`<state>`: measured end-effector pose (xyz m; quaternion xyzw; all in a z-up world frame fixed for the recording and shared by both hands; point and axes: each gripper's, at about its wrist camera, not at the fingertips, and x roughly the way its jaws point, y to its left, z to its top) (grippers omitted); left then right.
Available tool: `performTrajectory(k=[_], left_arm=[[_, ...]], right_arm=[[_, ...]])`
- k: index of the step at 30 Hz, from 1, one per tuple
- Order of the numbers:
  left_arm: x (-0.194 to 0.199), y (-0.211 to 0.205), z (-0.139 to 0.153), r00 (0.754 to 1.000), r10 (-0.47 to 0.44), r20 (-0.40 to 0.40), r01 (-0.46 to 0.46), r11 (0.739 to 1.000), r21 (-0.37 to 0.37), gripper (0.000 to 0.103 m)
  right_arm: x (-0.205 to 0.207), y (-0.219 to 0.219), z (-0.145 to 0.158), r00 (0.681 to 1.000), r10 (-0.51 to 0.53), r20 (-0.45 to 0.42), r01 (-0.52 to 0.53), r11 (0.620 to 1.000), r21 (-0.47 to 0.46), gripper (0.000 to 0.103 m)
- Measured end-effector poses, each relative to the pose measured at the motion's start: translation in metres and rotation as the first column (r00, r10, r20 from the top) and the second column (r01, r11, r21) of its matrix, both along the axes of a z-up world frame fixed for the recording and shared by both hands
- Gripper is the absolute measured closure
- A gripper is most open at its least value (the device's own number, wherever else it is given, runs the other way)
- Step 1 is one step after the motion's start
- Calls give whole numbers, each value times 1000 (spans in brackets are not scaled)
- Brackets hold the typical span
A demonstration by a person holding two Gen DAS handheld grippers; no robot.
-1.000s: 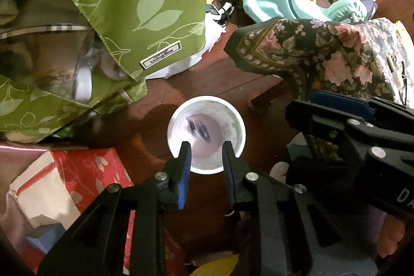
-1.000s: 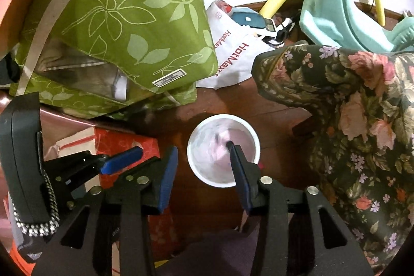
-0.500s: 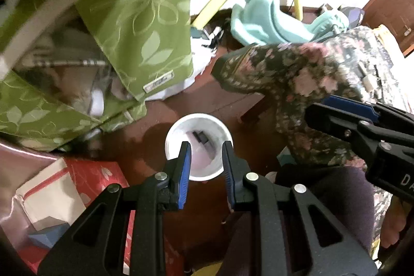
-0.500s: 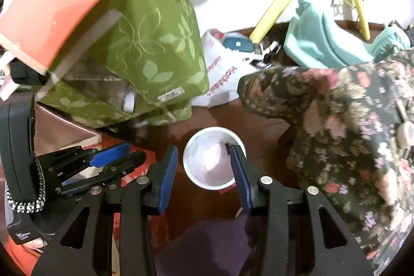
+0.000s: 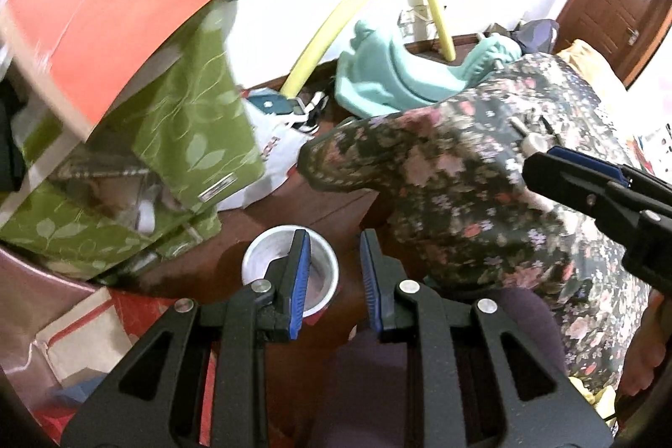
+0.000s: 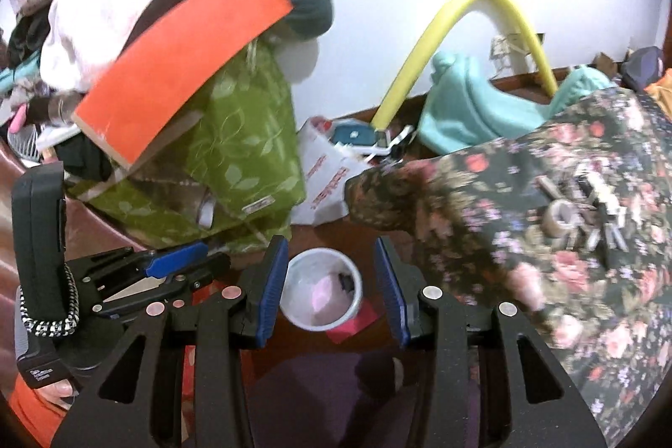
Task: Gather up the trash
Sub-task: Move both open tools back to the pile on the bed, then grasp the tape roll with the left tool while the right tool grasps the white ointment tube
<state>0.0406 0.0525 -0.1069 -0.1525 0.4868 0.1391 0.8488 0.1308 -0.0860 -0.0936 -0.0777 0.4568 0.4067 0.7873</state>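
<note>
An orange board [image 6: 176,57] tilts over a green leaf-print bag [image 6: 248,150] at far left. The left gripper [image 5: 334,280] hangs open and empty, its left finger over the cup's rim. The white cup [image 6: 321,288] stands on the wood floor [image 5: 319,204], framed between the open, empty right gripper's [image 6: 332,284] fingers. A floral cloth [image 6: 546,217] lies right.

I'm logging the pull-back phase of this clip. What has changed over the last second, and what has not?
Both grippers have risen away from the white cup: it looks smaller and the red board has come into view. The left gripper has opened wider and slid right of the cup; the right gripper stays open. Neither holds anything. The cup stays on the wooden floor with small dark scraps inside.
</note>
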Motion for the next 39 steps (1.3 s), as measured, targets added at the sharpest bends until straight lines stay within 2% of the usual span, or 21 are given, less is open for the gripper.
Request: performTrajectory(k=[8,18,20,22,27,34,39], left_arm=[[37,-51,19,996,-80,44,79,997,13,79],[113,-120,20,975,-218,46,217,976,9,78],[126,-130,19,970,-238,43,237,971,9,75],[140,-140,16,966,-255,44,255,967,9,69],[172,-159,3,958,-285,23,286,958,-6,61],[210,-175,-25,950,-313,-21,312,949,-48,61],[231,-183,-45,943,-331,-46,326,942,-82,61]], right_arm=[[28,-70,17,992,-112,50,111,994,23,64],[78,-155,12,959,-275,71,276,961,-9,64],[89,-167,9,952,-298,66,300,954,-16,64],[99,-181,5,945,-322,61,324,946,-25,64],[125,-204,-11,932,-359,43,361,931,-56,64],[164,-214,-37,926,-378,-13,376,923,-82,64],[192,-205,-57,931,-363,-45,358,929,-93,64]])
